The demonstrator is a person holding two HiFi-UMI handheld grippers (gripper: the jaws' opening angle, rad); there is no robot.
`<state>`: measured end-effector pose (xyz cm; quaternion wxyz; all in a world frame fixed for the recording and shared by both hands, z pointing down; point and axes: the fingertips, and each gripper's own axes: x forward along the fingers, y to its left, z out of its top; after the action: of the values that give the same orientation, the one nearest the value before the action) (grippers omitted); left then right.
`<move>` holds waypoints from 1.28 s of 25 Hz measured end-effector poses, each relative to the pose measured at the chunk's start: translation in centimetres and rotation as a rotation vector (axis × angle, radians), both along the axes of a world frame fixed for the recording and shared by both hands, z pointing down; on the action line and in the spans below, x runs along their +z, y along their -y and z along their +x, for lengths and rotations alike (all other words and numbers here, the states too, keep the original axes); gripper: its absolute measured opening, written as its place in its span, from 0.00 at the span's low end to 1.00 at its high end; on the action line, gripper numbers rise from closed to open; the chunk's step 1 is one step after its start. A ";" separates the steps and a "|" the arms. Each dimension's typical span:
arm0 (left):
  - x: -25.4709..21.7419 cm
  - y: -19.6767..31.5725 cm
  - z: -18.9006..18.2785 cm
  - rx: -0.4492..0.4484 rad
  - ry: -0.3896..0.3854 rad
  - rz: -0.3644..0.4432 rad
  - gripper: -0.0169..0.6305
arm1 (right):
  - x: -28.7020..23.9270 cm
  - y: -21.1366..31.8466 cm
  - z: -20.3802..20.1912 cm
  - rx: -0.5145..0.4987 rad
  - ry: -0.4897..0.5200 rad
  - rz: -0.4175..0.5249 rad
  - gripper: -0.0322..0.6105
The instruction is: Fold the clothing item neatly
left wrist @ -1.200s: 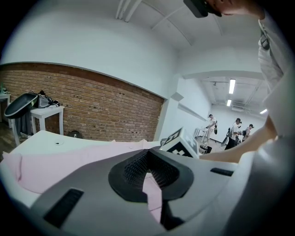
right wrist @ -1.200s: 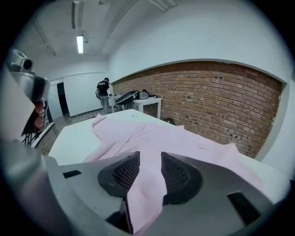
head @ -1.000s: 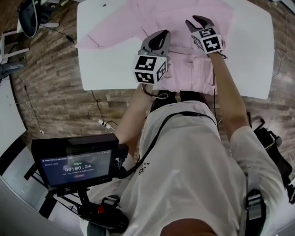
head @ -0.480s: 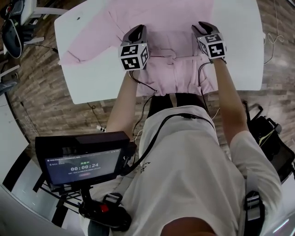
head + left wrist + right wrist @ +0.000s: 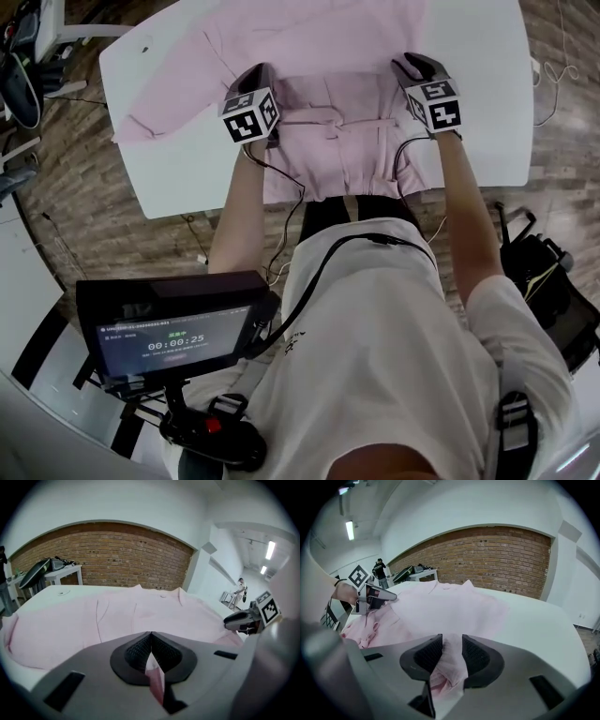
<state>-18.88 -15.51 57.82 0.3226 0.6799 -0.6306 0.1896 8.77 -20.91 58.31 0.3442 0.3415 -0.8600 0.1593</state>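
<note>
Pale pink long-sleeved shirt point(image 5: 323, 56) lies on the white table point(image 5: 487, 112), left gripper point(image 5: 262, 73) and right gripper point(image 5: 419, 64) each clamped on one side, seemingly to fold it evenly.

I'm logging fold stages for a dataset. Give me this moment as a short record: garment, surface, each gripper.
garment: pink shirt, spread out, one sleeve stretched toward the person's left
surface: white table
left gripper: shut on a thin fold of the shirt
right gripper: shut on bunched shirt fabric
hem: reaches the table's near edge
</note>
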 end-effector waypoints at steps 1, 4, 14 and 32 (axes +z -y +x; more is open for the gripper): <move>-0.6 0.2 -0.3 -0.007 0.006 0.021 0.03 | -0.5 0.3 0.0 0.000 0.014 0.009 0.25; -2.6 2.0 -1.6 -0.014 0.009 0.081 0.03 | -1.9 2.3 -0.5 0.000 0.043 0.049 0.25; -0.2 8.7 -0.5 0.180 0.050 -0.094 0.03 | -0.7 6.9 -1.3 -0.021 -0.008 0.059 0.25; -3.1 8.2 -4.1 0.027 -0.044 0.000 0.03 | -0.9 6.6 0.4 0.008 0.057 0.045 0.24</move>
<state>-22.95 -23.66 54.73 0.3340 0.6924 -0.6140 0.1788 9.13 -27.54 57.45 0.3112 0.3479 -0.8714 0.1509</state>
